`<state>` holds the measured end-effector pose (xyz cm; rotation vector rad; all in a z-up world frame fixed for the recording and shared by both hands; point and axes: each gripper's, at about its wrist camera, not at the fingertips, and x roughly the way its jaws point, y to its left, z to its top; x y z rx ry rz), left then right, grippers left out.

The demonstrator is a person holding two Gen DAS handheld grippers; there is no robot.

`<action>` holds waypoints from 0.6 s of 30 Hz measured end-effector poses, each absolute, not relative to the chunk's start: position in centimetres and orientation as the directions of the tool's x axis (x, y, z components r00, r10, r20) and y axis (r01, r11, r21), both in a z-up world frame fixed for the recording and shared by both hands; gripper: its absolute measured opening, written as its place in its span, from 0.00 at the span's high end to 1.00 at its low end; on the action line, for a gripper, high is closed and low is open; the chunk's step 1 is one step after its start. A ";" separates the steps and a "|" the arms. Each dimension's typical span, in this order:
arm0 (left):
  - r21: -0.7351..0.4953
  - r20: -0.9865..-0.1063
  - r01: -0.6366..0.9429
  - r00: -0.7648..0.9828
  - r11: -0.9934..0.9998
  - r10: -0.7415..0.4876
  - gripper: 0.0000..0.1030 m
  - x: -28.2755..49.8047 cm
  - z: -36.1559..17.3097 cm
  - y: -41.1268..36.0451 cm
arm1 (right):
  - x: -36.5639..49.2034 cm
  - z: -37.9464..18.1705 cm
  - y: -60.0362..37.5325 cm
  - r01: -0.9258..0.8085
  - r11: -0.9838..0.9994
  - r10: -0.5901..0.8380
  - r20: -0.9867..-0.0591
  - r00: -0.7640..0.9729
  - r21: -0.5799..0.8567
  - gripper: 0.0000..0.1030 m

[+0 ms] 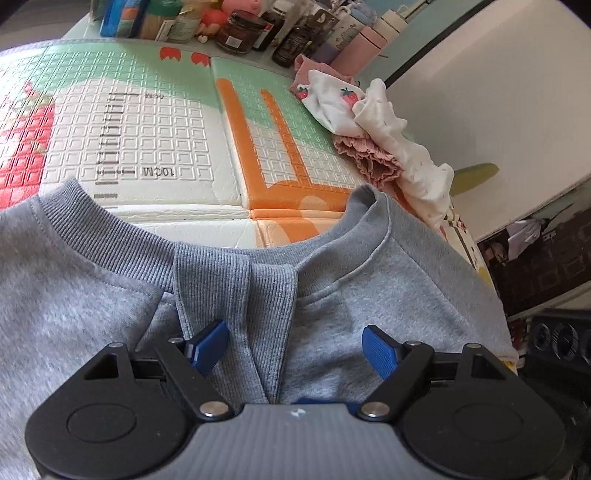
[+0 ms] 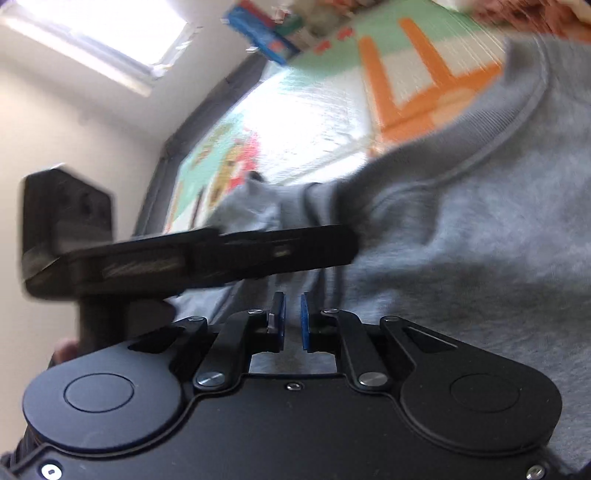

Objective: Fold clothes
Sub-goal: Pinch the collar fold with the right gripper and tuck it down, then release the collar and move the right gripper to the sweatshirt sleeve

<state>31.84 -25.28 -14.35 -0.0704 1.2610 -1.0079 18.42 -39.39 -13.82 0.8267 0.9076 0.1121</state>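
Note:
A grey sweatshirt (image 1: pixel 388 295) lies on the patterned foam mat (image 1: pixel 166 129), its ribbed collar toward the far side. A ribbed cuff (image 1: pixel 240 280) is folded in over the chest. My left gripper (image 1: pixel 295 345) hovers low over the chest just below the collar, open, its blue pads (image 1: pixel 208 343) on either side of the cuff. In the blurred right wrist view, my right gripper (image 2: pixel 291 319) has its blue pads almost together on a fold of the sweatshirt (image 2: pixel 480 240). The left tool's black body (image 2: pixel 221 251) crosses just ahead of it.
A heap of small white and pink garments (image 1: pixel 369 122) lies at the mat's right edge. Jars, bottles and boxes (image 1: pixel 240 33) line the far edge. A pale wall (image 1: pixel 498 92) rises on the right. A bright window (image 2: pixel 96 33) shows at upper left in the right wrist view.

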 end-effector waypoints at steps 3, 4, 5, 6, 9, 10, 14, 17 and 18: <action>-0.564 -0.748 0.572 -0.050 0.595 -0.662 0.20 32.0 -14.4 -25.1 | 18.6 -13.4 -38.3 0.214 0.701 0.443 -0.651 0.617 0.680 0.92; -0.565 -0.748 0.569 -0.050 0.597 -0.661 0.20 32.0 -14.4 -25.1 | 18.7 -13.7 -38.1 0.220 0.700 0.442 -0.654 0.614 0.680 0.92; -0.564 -0.750 0.569 -0.050 0.598 -0.659 0.20 32.0 -14.4 -25.2 | 18.8 -13.9 -38.0 0.227 0.698 0.441 -0.657 0.611 0.679 0.92; -0.559 -0.754 0.572 -0.049 0.600 -0.655 0.20 32.0 -14.4 -25.3 | 18.8 -14.1 -38.0 0.236 0.695 0.439 -0.662 0.608 0.679 0.93; -0.541 -0.766 0.584 -0.045 0.606 -0.641 0.20 31.6 -14.4 -25.5 | 18.8 -14.9 -38.0 0.264 0.687 0.434 -0.674 0.598 0.677 1.00; -0.535 -0.769 0.588 -0.043 0.606 -0.638 0.20 31.6 -14.3 -25.6 | 18.8 -15.1 -38.0 0.273 0.685 0.432 -0.678 0.595 0.676 1.00; -0.535 -0.768 0.588 -0.040 0.607 -0.639 0.20 31.4 -14.1 -25.5 | 18.8 -16.0 -38.0 0.305 0.674 0.426 -0.692 0.583 0.673 1.00; -0.559 -0.754 0.571 -0.048 0.601 -0.655 0.20 31.5 -13.8 -25.0 | 17.6 -14.5 -38.3 0.286 0.693 0.411 -0.688 0.598 0.662 0.95; -0.565 -0.751 0.566 -0.051 0.600 -0.659 0.20 31.5 -13.7 -24.9 | 17.2 -13.9 -38.3 0.279 0.701 0.404 -0.687 0.604 0.657 0.95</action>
